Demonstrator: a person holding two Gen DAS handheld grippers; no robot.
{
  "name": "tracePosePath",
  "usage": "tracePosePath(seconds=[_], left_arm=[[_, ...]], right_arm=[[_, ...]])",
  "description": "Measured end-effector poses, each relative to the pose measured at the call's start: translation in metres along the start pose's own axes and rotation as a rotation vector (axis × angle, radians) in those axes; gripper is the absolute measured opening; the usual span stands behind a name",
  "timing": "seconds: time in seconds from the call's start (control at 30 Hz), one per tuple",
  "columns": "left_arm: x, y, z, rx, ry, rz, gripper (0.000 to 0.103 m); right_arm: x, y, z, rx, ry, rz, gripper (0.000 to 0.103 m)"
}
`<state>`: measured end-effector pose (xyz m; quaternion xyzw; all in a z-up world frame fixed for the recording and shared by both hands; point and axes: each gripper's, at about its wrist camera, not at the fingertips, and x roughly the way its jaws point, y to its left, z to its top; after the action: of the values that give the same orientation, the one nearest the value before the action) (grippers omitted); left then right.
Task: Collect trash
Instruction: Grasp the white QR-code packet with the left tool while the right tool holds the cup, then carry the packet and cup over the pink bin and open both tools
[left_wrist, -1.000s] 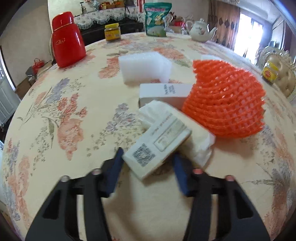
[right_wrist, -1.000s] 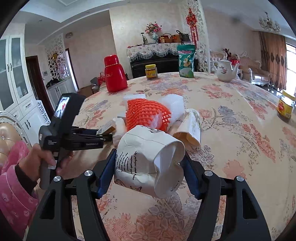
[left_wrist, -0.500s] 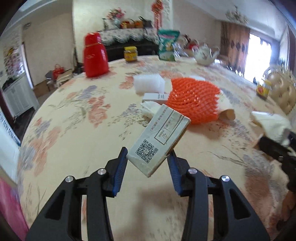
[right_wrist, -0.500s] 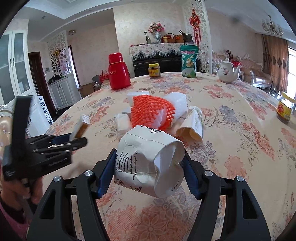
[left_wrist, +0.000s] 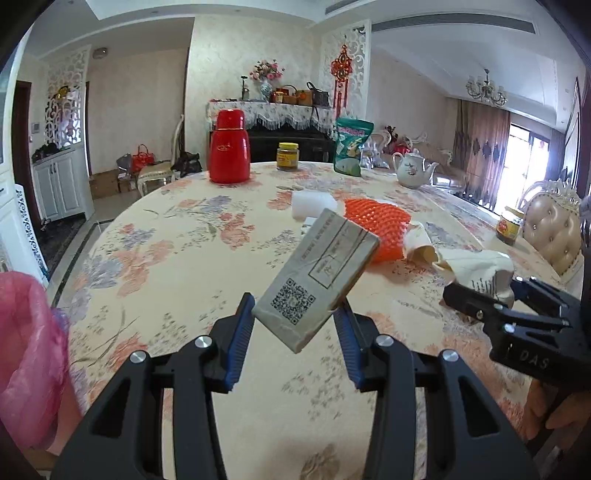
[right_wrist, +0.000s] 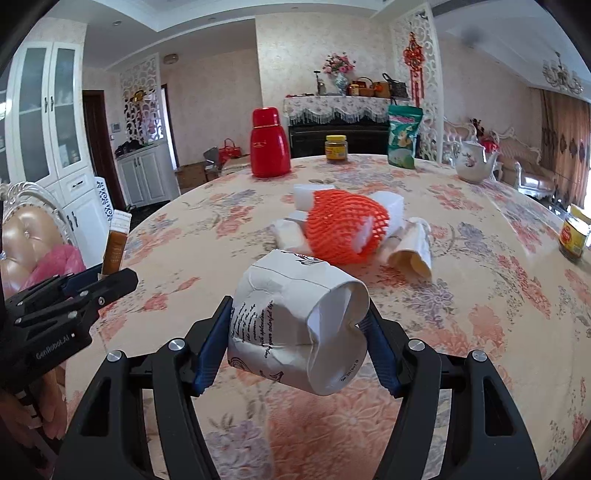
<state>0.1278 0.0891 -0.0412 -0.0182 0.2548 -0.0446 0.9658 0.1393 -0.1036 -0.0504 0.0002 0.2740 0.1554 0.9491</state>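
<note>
My left gripper (left_wrist: 293, 328) is shut on a flat grey-brown box with a QR code (left_wrist: 317, 278) and holds it tilted above the floral table (left_wrist: 177, 258); it also shows in the right wrist view (right_wrist: 116, 243). My right gripper (right_wrist: 297, 332) is shut on a crumpled white paper cup (right_wrist: 295, 325), above the table's near side. An orange foam net (right_wrist: 345, 230), white foam blocks (left_wrist: 314, 205), a tissue pack (right_wrist: 290, 236) and a flattened paper cup (right_wrist: 412, 251) lie in a pile mid-table. A pink trash bag (left_wrist: 27, 354) is at the left, off the table edge.
A red thermos (left_wrist: 229, 147), a jar (left_wrist: 287, 156), a green snack bag (left_wrist: 351, 151) and a white teapot (left_wrist: 413, 170) stand at the table's far side. Another jar (right_wrist: 574, 236) stands at the right edge. Chairs (left_wrist: 554, 229) stand by the table.
My left gripper has lifted the QR-code box off the pile and pulled back toward the left edge, bringing the pink bag into view. My right gripper has kept still with the cup.
</note>
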Motion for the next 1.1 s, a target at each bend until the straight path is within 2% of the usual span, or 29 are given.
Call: tracePosePath(seconds=[0.2,0.5,0.7,0.83,1.1], left_arm=[[-0.025,0.019,-0.014,-0.037,-0.031,0.037,0.043],[-0.067,0.074,-0.032,-0.095,-0.061,0.164,0.043],[-0.098,0.122,-0.043,-0.158,-0.068,0.264,0.043],[-0.118,0.160,-0.049,-0.206,-0.075,0.362,0.043],[-0.136,0.249,-0.056,-0.296,-0.030,0.501,0.043]], right_arm=[[-0.002,0.027,-0.002,-0.046,-0.008,0.047,0.064],[0.012,0.089,0.008,-0.167,-0.002,0.161,0.064],[0.026,0.154,0.020,-0.285,-0.007,0.318,0.064],[0.040,0.205,0.026,-0.355,-0.008,0.422,0.064],[0.073,0.281,0.037,-0.416,0.012,0.576,0.064]])
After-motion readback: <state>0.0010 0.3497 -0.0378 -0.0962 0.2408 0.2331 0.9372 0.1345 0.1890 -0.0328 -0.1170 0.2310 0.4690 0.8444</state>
